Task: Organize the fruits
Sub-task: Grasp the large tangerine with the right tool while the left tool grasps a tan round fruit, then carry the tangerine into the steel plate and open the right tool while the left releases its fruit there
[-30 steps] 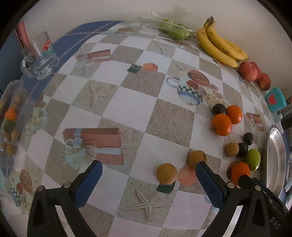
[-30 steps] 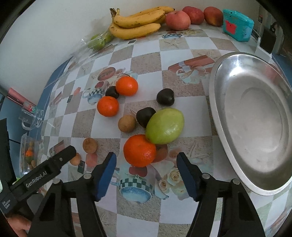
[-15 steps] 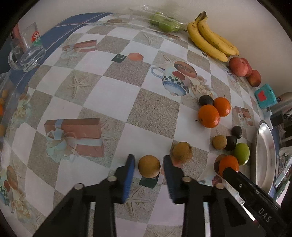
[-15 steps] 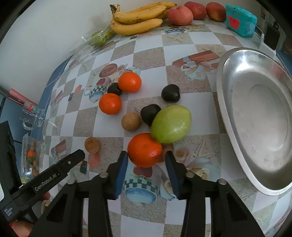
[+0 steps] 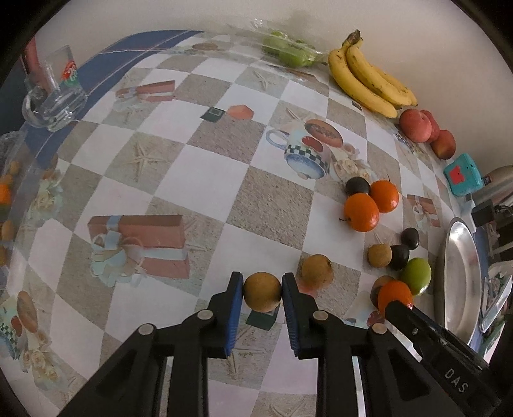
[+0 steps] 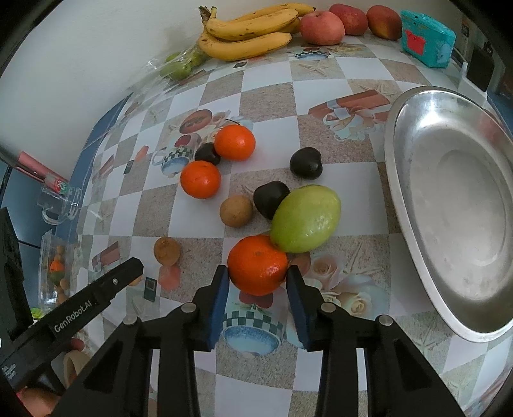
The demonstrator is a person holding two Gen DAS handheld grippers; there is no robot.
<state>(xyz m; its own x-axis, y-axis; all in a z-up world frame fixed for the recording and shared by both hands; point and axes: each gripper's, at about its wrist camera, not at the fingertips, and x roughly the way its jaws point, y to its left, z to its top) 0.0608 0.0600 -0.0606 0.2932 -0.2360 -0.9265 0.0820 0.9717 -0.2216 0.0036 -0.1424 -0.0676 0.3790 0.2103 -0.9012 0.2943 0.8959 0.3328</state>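
My left gripper (image 5: 261, 296) is shut on a round brown fruit (image 5: 262, 291), low over the checked tablecloth. A second brown fruit (image 5: 316, 268) lies just to its right. My right gripper (image 6: 258, 282) is shut on an orange (image 6: 257, 264) that touches a green fruit (image 6: 305, 219). Two more oranges (image 6: 235, 142) (image 6: 200, 179), dark plums (image 6: 305, 163) (image 6: 271, 199) and brown fruits (image 6: 236, 210) (image 6: 166, 251) lie scattered beyond. The steel plate (image 6: 397, 179) stands empty at the right.
Bananas (image 6: 250, 32), red apples (image 6: 322, 27) and a bag of green fruit (image 5: 288, 51) line the back wall. A teal box (image 6: 428, 38) sits at the back right. A glass mug (image 5: 54, 96) and a clear plastic container (image 6: 54, 272) stand at the left edge.
Both grippers have moved forward and closed: the left onto the brown fruit, the right onto the near orange.
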